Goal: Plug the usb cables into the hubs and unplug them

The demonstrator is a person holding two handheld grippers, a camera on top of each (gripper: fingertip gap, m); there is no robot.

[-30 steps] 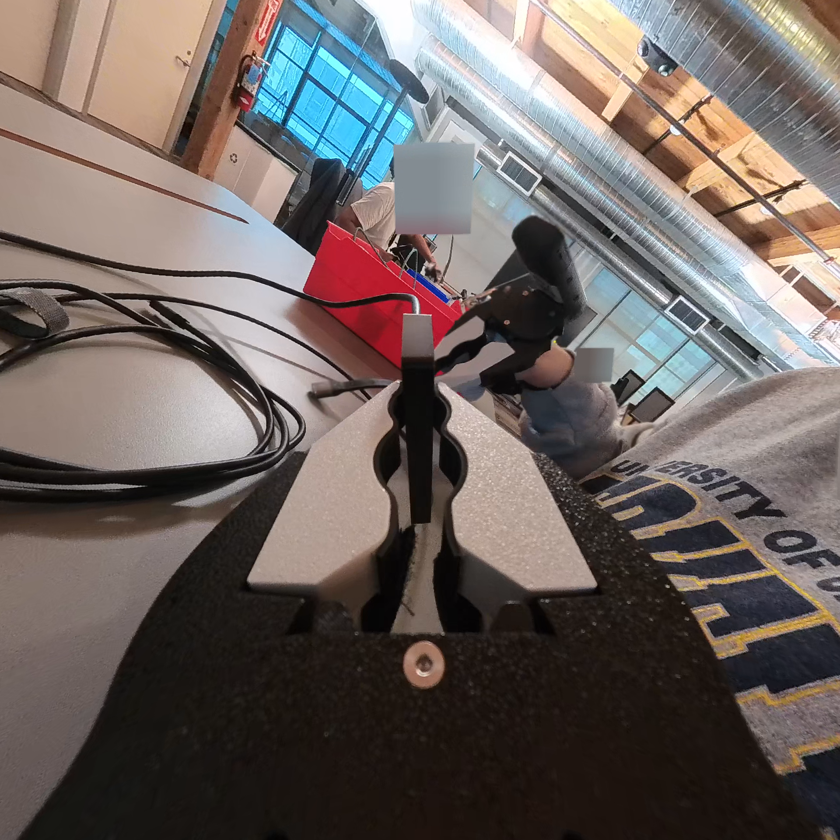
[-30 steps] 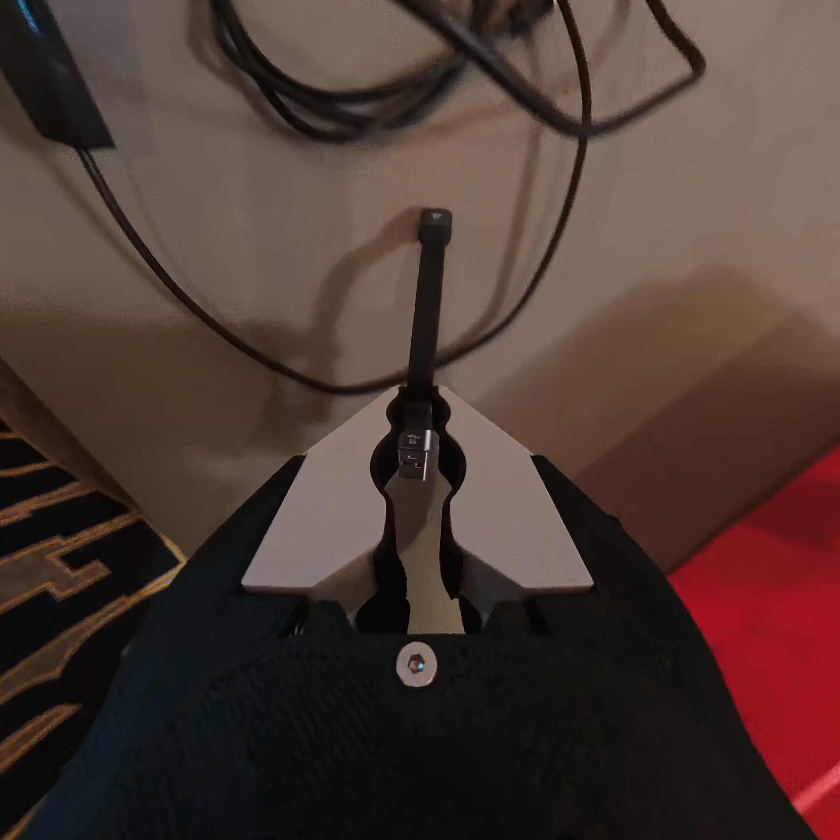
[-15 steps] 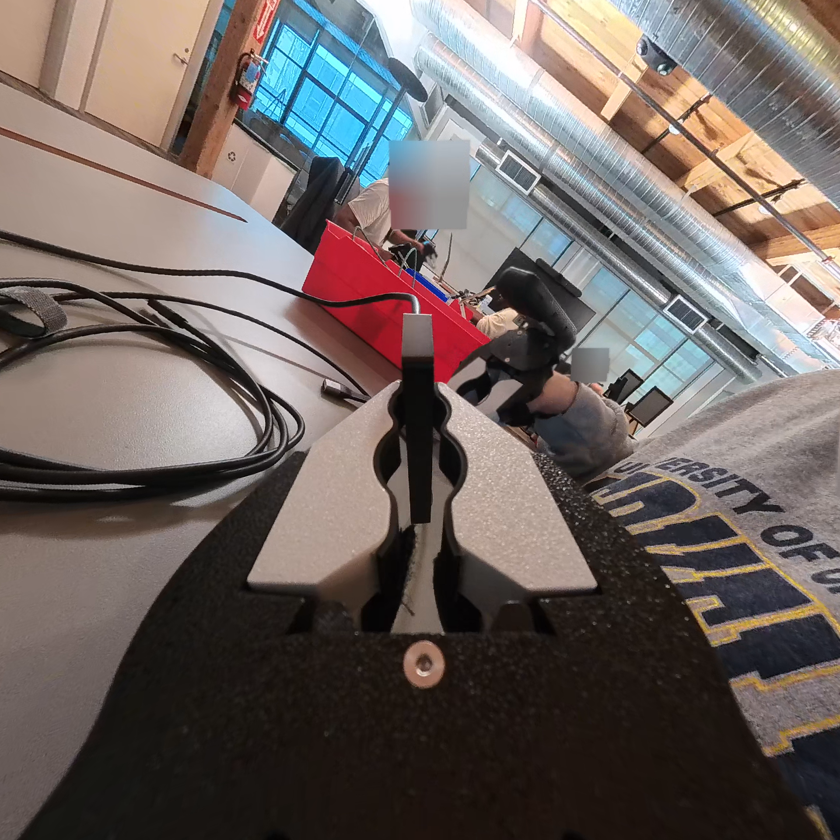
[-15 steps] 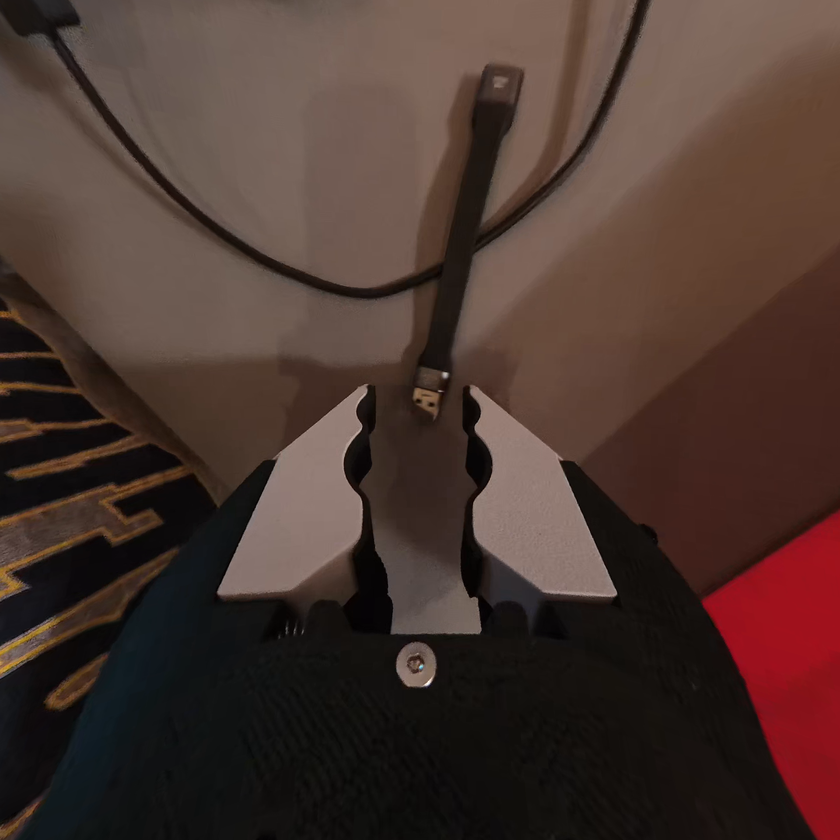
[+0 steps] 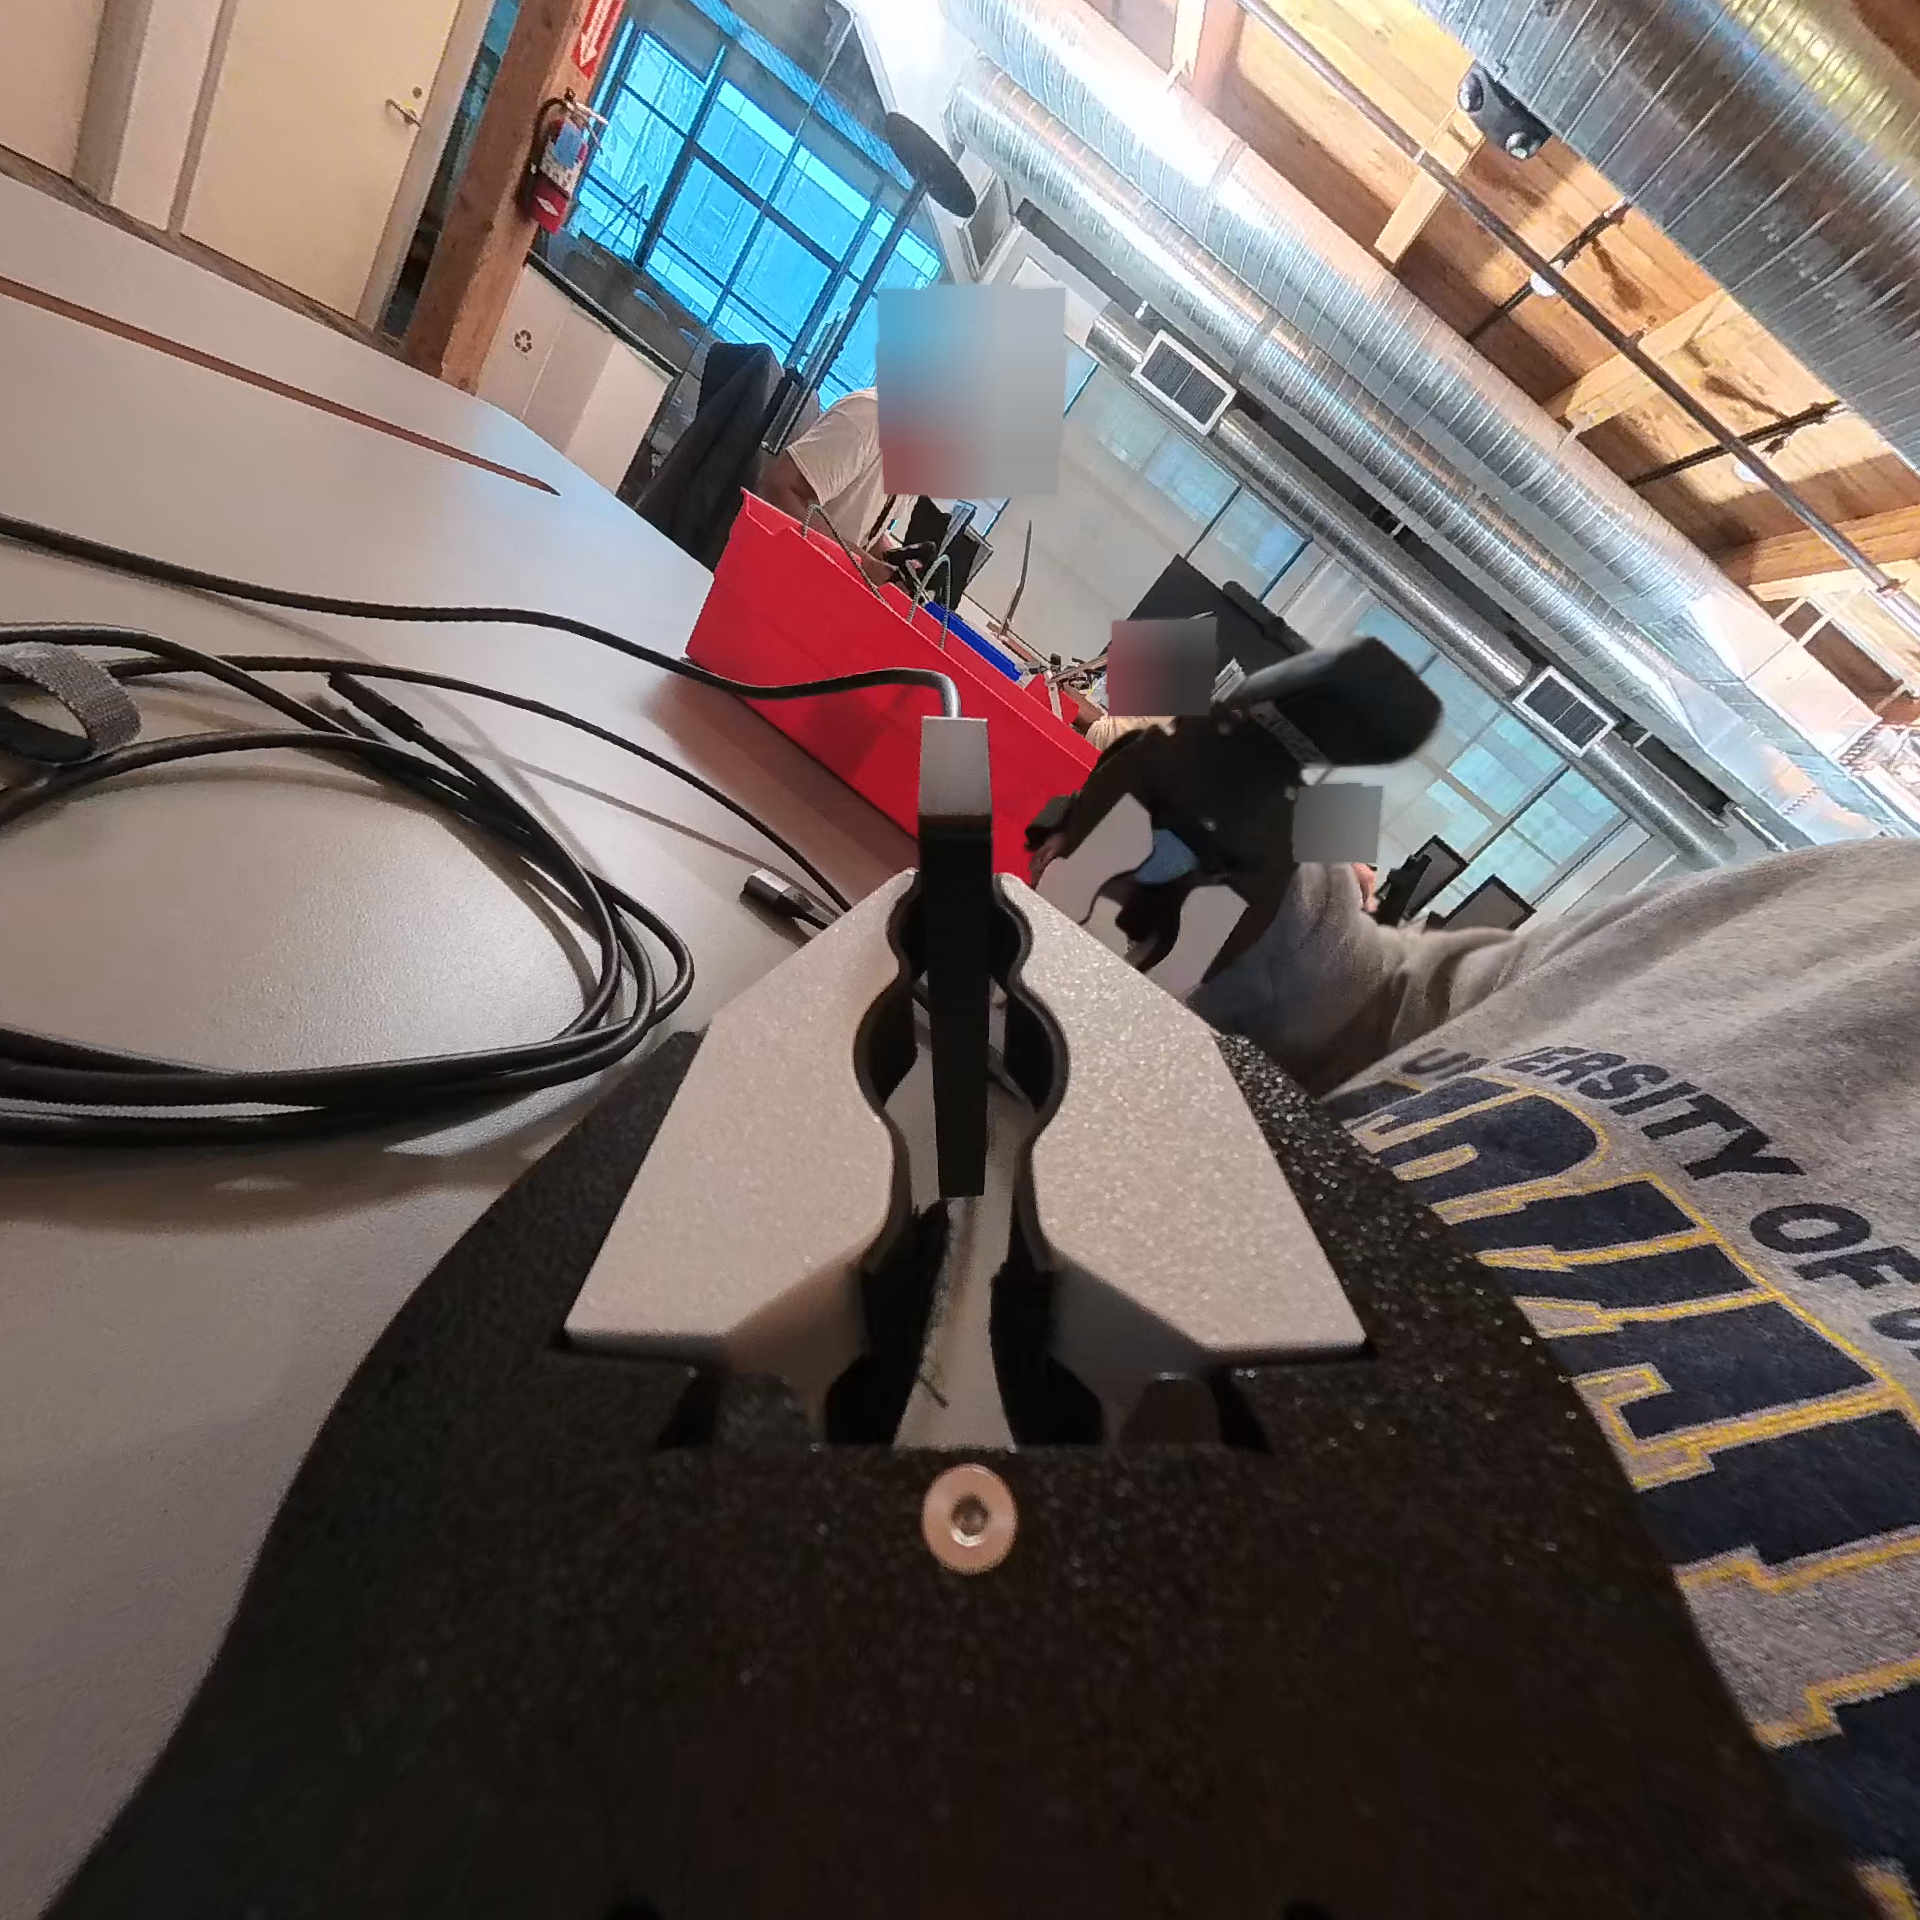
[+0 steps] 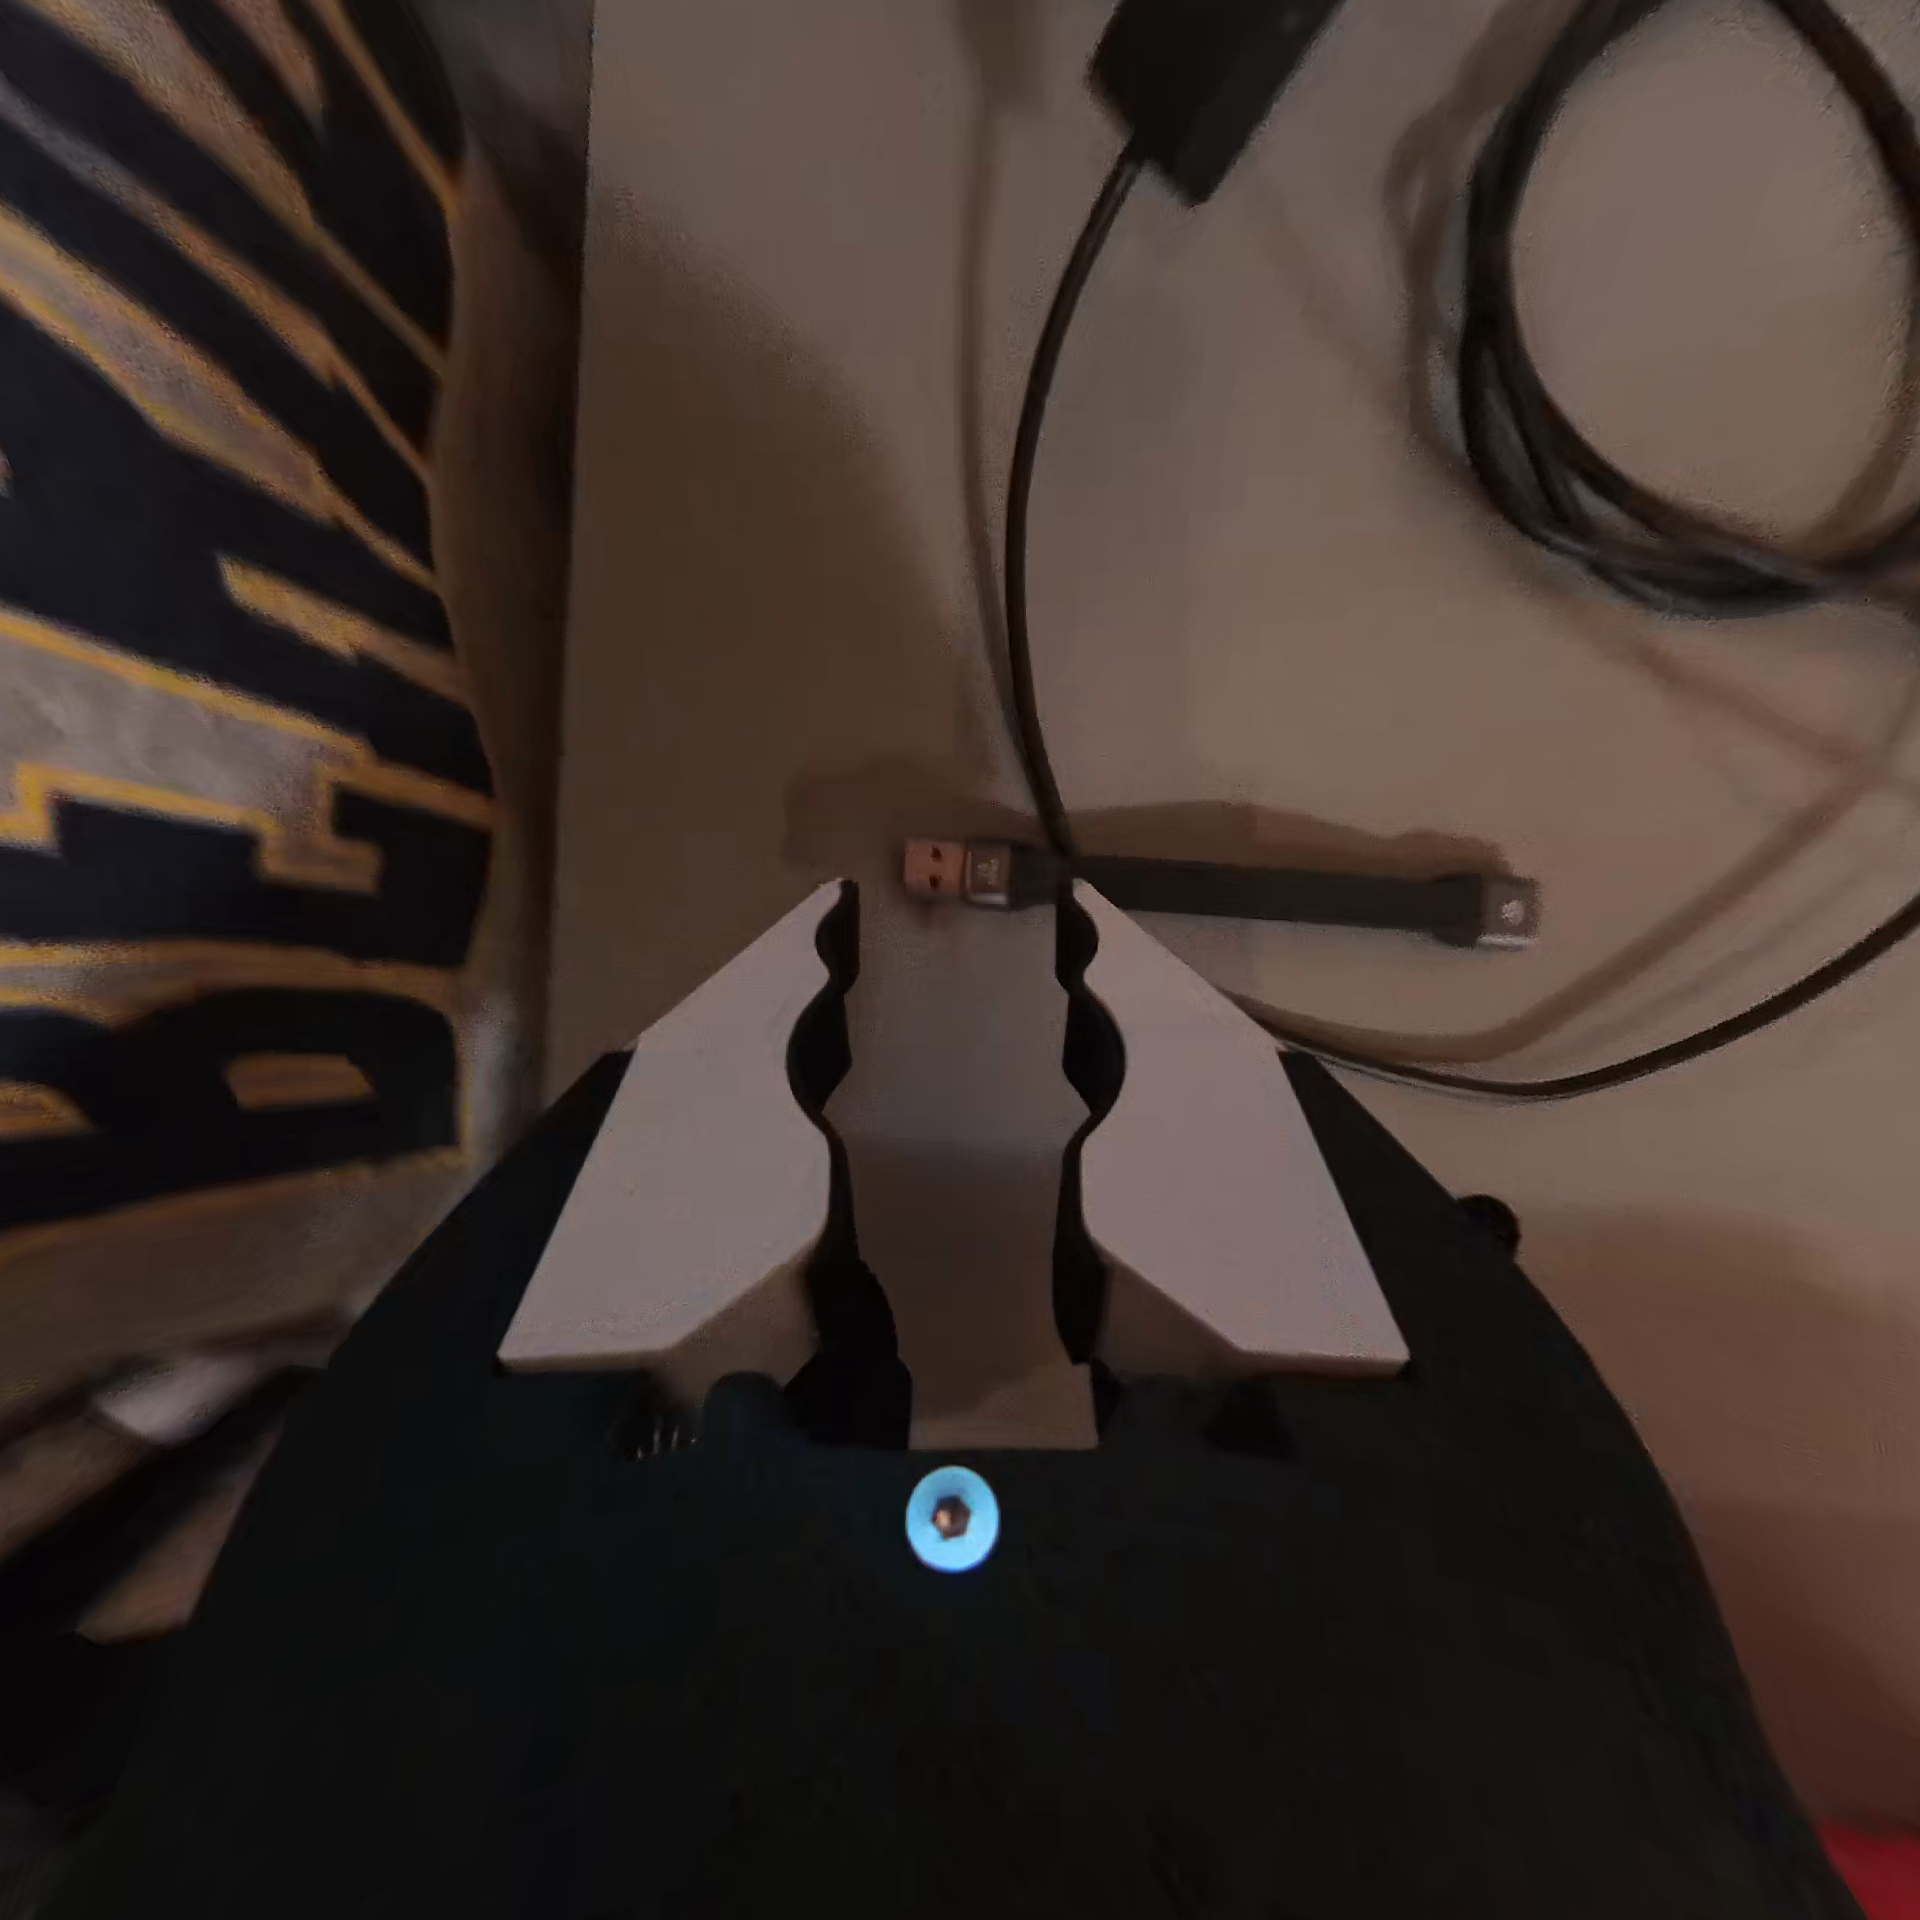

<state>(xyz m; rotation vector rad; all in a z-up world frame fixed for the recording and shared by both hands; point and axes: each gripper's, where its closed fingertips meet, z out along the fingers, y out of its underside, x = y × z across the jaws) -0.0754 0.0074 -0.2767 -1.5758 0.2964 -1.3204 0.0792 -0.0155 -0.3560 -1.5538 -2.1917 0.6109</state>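
Observation:
My left gripper (image 5: 956,894) is shut on a slim black usb hub (image 5: 958,997) with a silver far end, held edge-up above the table; its cable (image 5: 582,634) runs off to the left. My right gripper (image 6: 958,904) is open and empty, just above the table. A short flat black usb cable (image 6: 1247,899) lies crosswise on the table just beyond its fingertips, its metal plug (image 6: 935,868) pointing left. A thin black cable (image 6: 1029,520) crosses over it. The right gripper also shows far off in the left wrist view (image 5: 1226,800).
Coiled black cables (image 5: 436,1049) lie left of the hub and also show in the right wrist view (image 6: 1621,540). A loose plug (image 5: 774,891) rests on the table. A red bin (image 5: 821,644) stands behind. A person's grey sweatshirt (image 5: 1662,1195) lies along the table's edge.
My right gripper opened and let go of the short usb cable. It then turned, so the cable now lies crosswise on the table. My left gripper still holds the hub.

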